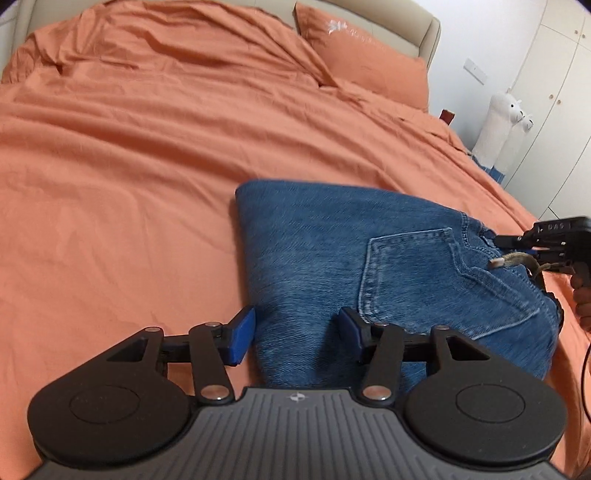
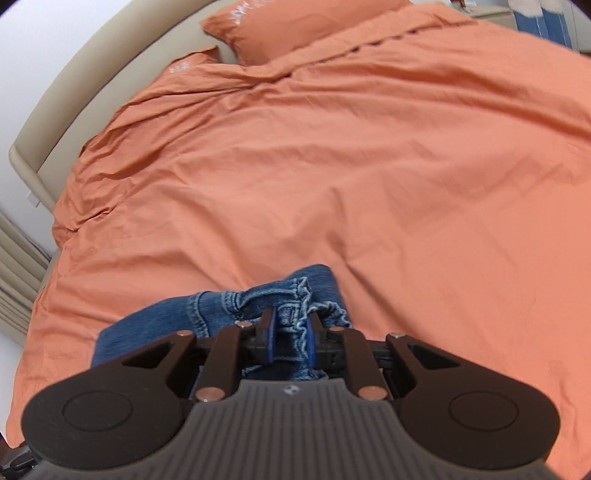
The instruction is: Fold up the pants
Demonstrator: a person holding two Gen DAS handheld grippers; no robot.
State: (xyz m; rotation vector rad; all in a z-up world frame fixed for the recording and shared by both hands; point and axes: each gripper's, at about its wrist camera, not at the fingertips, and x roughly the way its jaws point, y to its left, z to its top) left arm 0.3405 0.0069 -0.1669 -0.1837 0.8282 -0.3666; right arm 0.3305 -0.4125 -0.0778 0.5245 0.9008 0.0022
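Blue jeans [image 1: 332, 254] lie folded on the orange bed cover [image 1: 129, 184], back pocket up. My left gripper [image 1: 297, 332] is open, its blue pads straddling the near left part of the jeans without closing on them. My right gripper [image 2: 291, 336] is shut on the bunched waistband and hem edges of the jeans [image 2: 291, 295]. It shows in the left wrist view [image 1: 517, 247] at the jeans' right end, by a drawstring.
Two orange pillows [image 2: 295, 26] lie against the beige headboard [image 2: 74, 85]. A white plush toy [image 1: 498, 125] stands beside the bed near white cupboards [image 1: 554, 92]. The wrinkled orange cover [image 2: 332, 166] spreads wide beyond the jeans.
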